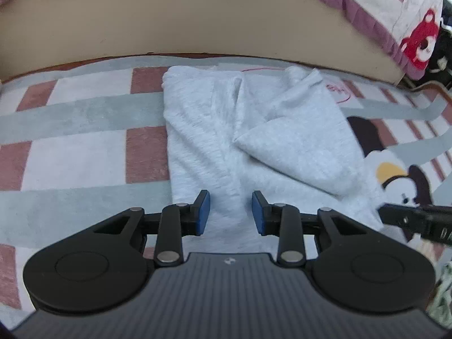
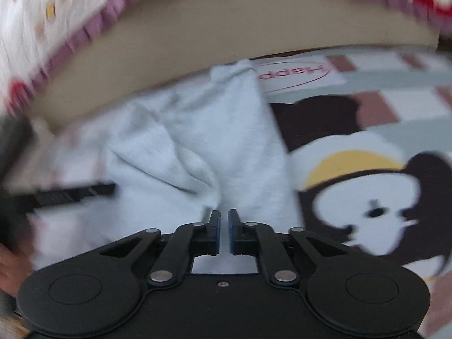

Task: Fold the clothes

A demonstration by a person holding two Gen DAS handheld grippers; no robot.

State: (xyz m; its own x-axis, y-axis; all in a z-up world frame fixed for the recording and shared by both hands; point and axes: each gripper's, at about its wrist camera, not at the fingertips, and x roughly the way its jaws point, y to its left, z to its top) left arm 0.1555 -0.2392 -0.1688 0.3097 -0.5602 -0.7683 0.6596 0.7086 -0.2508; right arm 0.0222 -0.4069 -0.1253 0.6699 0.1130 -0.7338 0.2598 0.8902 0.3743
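1. The left gripper [image 1: 231, 212] was held with jaws apart above the near hem.
2. The right gripper [image 2: 224, 231] was nearly closed; whether cloth was pinched could not be told.
3. The pale grey knit garment [image 1: 226, 147] was laid partly folded on the checked cartoon-print rug [image 1: 76, 158], near its far edge, one flap turned over; further folds appeared to remain.

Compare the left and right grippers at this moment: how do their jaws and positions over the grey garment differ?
The left gripper has its jaws wide apart, with nothing between them; the right gripper has its jaws nearly closed, a thin gap left. The left hangs over the grey garment near its middle; the right sits toward its right edge, nearer the cartoon rug. Both have blue pads and face the bed.
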